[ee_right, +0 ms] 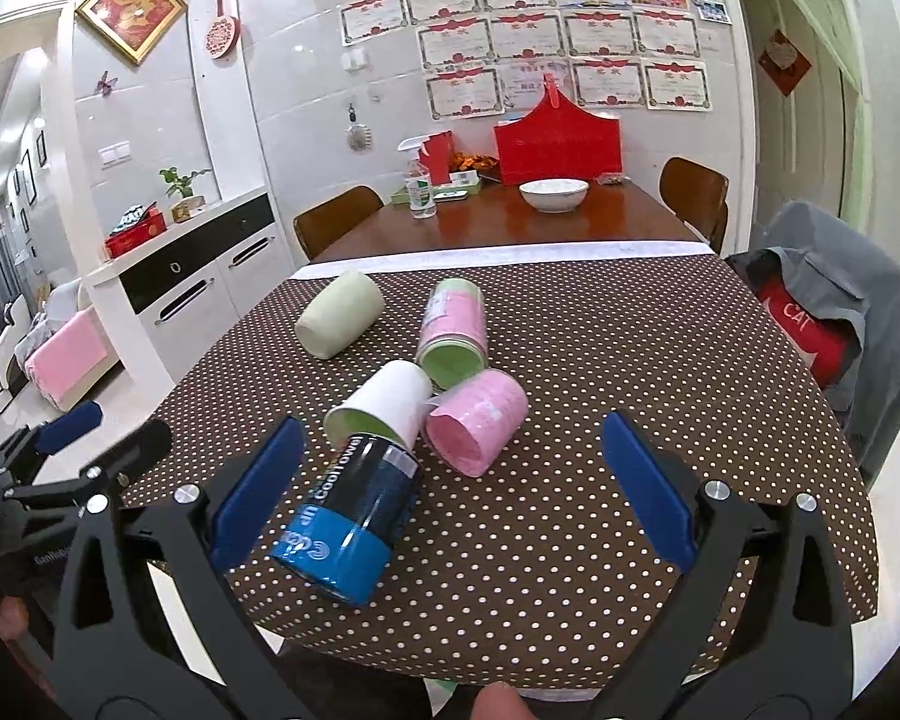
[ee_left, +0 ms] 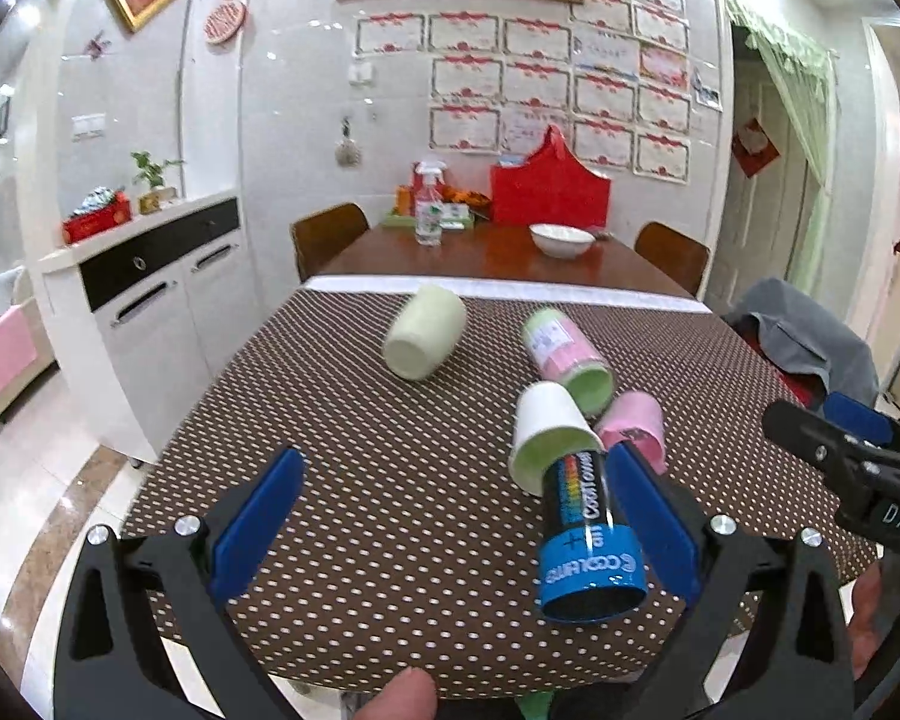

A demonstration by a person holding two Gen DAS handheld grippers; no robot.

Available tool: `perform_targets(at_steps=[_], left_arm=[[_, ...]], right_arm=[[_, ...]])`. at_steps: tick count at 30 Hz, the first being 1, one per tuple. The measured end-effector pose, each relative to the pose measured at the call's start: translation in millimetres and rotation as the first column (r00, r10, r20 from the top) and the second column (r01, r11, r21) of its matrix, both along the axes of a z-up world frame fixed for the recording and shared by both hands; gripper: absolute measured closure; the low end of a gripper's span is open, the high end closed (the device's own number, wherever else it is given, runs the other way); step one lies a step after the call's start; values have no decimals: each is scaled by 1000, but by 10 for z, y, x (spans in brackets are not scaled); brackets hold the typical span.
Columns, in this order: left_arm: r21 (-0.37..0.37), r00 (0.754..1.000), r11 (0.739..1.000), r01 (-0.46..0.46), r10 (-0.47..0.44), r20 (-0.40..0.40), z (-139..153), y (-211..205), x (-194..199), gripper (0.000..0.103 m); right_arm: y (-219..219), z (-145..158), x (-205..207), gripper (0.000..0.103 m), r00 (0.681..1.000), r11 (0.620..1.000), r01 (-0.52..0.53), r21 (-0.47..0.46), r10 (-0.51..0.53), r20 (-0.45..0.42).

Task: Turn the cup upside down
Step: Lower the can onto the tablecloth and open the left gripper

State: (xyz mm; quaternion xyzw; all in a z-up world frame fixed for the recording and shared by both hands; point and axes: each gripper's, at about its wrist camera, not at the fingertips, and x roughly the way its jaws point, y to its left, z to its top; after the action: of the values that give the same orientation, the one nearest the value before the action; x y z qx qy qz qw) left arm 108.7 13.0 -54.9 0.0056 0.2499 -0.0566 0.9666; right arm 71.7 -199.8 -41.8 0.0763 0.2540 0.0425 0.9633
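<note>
5 cups lie on their sides on a brown tablecloth (ee_right: pixel 600 420) with small white dots, which looks smooth and slightly shiny. The black and blue cup (ee_right: pixel 354 522) is a glossy cylinder with printed letters; in the right wrist view it lies at 7 o'clock of the group, nearest to the table edge, its open mouth toward the camera. Its closed end touches the rim of the white cup (ee_right: pixel 384 405), a tapered cup with a pale green inside. At 3 o'clock of the white cup lies the pink cup (ee_right: pixel 477 423), matte, with a slightly rough-looking wall. At 12 o'clock lies a clear cup with pink and green filling (ee_right: pixel 453 330) (it looks like plastic, but I cannot tell for sure). Apart from them, at 10 o'clock, lies the pale green cup (ee_right: pixel 339 315), matte and rounded.

The right gripper (ee_right: pixel 450 486) is held low over the near table edge and its blue flat pads (ee_right: pixel 648 486) are wide apart, holding nothing; the left pad is just beside the black and blue cup. The left gripper (ee_left: pixel 456 528) is also spread wide and holds nothing, with the same cup just beside its right pad (ee_left: pixel 654 522). A thumb tip (ee_left: pixel 399 696) shows at 6 o'clock of the left wrist view.
</note>
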Motion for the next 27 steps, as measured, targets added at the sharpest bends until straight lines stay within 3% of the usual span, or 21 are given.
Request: perform_targets(at_steps=[4, 19, 23, 27], left_arm=[[-1, 998, 999, -37, 37, 47, 117, 114, -102, 4], [20, 990, 994, -105, 103, 97, 186, 247, -236, 4], [19, 989, 994, -109, 107, 101, 183, 252, -206, 4], [30, 986, 991, -130, 126, 110, 144, 298, -164, 4]], right_arm=[[82, 57, -35, 6, 1000, 1000, -24, -6, 24, 12], [272, 72, -51, 6, 996, 996, -91, -16, 92, 10], [259, 58, 47, 6, 992, 992, -122, 8, 122, -22], [256, -13, 281, 6, 985, 991, -125, 49, 130, -114]])
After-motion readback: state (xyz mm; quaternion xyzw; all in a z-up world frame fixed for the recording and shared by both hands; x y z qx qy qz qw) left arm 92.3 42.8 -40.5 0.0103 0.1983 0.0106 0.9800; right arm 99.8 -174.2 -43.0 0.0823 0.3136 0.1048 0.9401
